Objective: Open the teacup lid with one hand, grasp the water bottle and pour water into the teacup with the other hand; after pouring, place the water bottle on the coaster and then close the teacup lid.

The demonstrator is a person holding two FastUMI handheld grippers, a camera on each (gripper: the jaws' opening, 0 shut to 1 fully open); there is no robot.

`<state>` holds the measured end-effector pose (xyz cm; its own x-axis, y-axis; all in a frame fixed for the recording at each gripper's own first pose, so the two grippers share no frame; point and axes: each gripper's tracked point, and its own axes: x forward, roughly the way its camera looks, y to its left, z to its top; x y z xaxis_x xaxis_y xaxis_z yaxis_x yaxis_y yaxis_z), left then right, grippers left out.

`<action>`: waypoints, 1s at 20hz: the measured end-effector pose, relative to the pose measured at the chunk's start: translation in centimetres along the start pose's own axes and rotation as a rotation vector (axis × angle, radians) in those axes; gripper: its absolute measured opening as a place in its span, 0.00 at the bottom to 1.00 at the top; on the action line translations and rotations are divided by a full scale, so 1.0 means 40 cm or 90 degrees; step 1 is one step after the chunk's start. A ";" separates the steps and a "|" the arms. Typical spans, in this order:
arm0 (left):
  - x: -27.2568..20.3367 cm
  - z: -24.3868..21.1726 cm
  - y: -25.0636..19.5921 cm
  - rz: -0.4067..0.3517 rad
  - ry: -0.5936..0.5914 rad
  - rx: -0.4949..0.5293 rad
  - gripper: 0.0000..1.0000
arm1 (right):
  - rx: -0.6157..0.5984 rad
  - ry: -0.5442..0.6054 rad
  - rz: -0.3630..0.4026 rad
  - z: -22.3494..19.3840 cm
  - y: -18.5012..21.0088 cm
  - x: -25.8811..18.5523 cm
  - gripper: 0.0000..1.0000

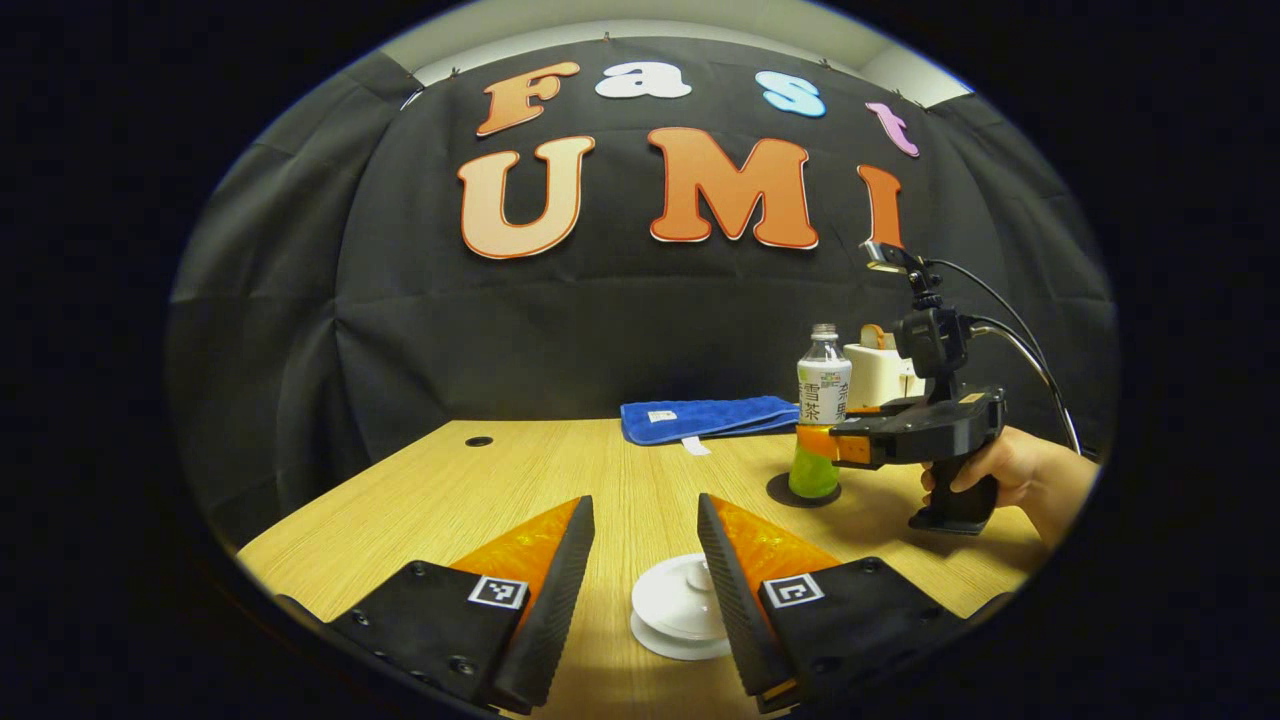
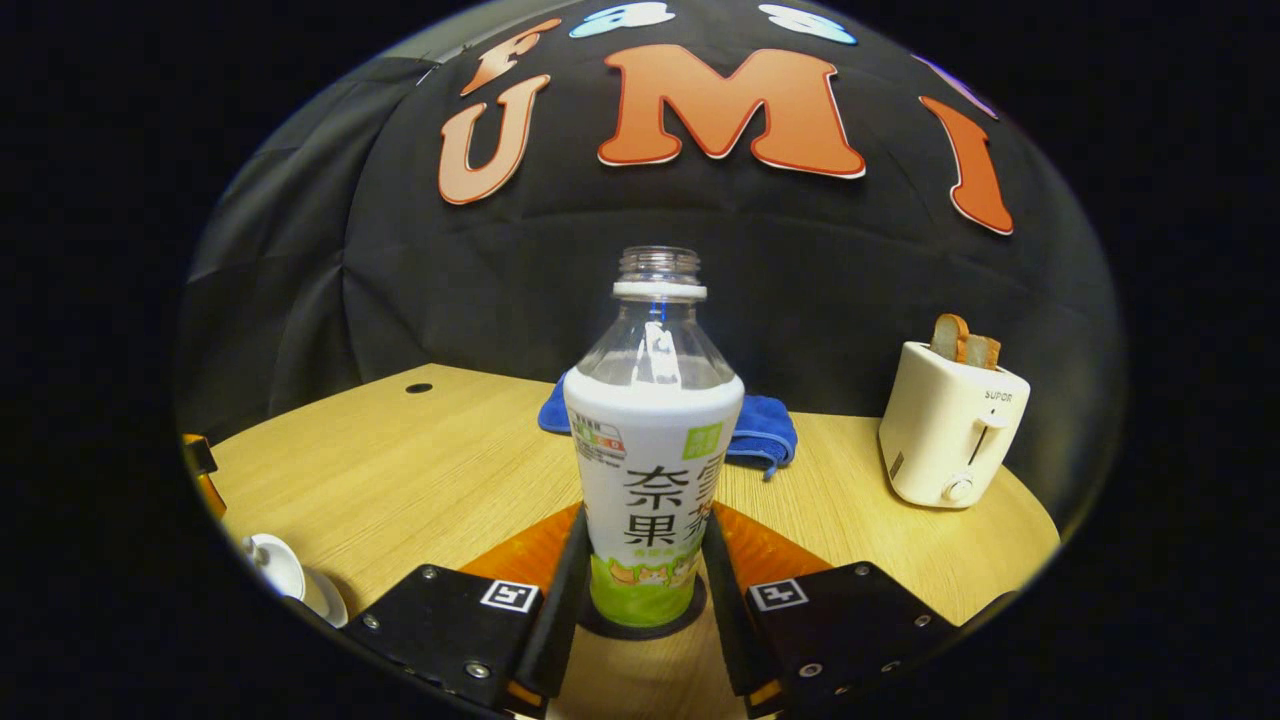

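Observation:
The uncapped water bottle (image 2: 655, 450) with a white and green label stands upright on the dark round coaster (image 2: 695, 612). My right gripper (image 2: 645, 515) is shut on its lower body, one finger on each side. In the left gripper view, a hand (image 1: 1010, 470) holds that right gripper (image 1: 815, 442) against the bottle (image 1: 822, 400) on the coaster (image 1: 780, 493) at the right. The white teacup (image 1: 675, 605) sits low in front with its lid on, partly behind one finger. My left gripper (image 1: 645, 500) hangs open above it and holds nothing. The teacup (image 2: 285, 575) also appears at the lower left of the right gripper view.
A blue towel (image 1: 705, 417) lies folded at the back of the wooden table (image 1: 480, 500). A white toaster (image 2: 950, 430) with bread slices stands at the back right. There is a small cable hole (image 1: 479, 441) near the far left corner.

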<state>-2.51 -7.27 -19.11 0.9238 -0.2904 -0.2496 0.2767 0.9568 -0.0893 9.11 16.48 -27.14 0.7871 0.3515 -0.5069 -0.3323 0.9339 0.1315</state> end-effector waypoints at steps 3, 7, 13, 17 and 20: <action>-0.002 -0.001 -0.007 -0.003 0.001 -0.006 0.71 | 0.014 0.008 0.003 -0.004 0.003 -0.001 0.62; -0.003 -0.002 -0.012 -0.004 0.002 -0.013 0.71 | 0.016 0.025 0.015 -0.023 0.013 0.001 0.66; -0.001 0.008 -0.023 -0.004 0.002 -0.014 0.71 | -0.011 0.010 0.015 0.001 0.013 -0.046 0.98; 0.004 0.046 -0.035 0.000 -0.013 -0.017 0.71 | -0.019 -0.005 0.006 0.012 -0.006 -0.112 0.98; 0.016 0.077 -0.054 -0.002 -0.021 -0.031 0.71 | -0.026 -0.033 0.003 0.028 -0.017 -0.175 0.98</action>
<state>-1.68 -9.49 -16.10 0.9314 -0.2918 -0.2176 0.2669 0.9540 -0.1366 4.41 13.45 -22.74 0.8108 0.3596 -0.4618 -0.3563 0.9292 0.0981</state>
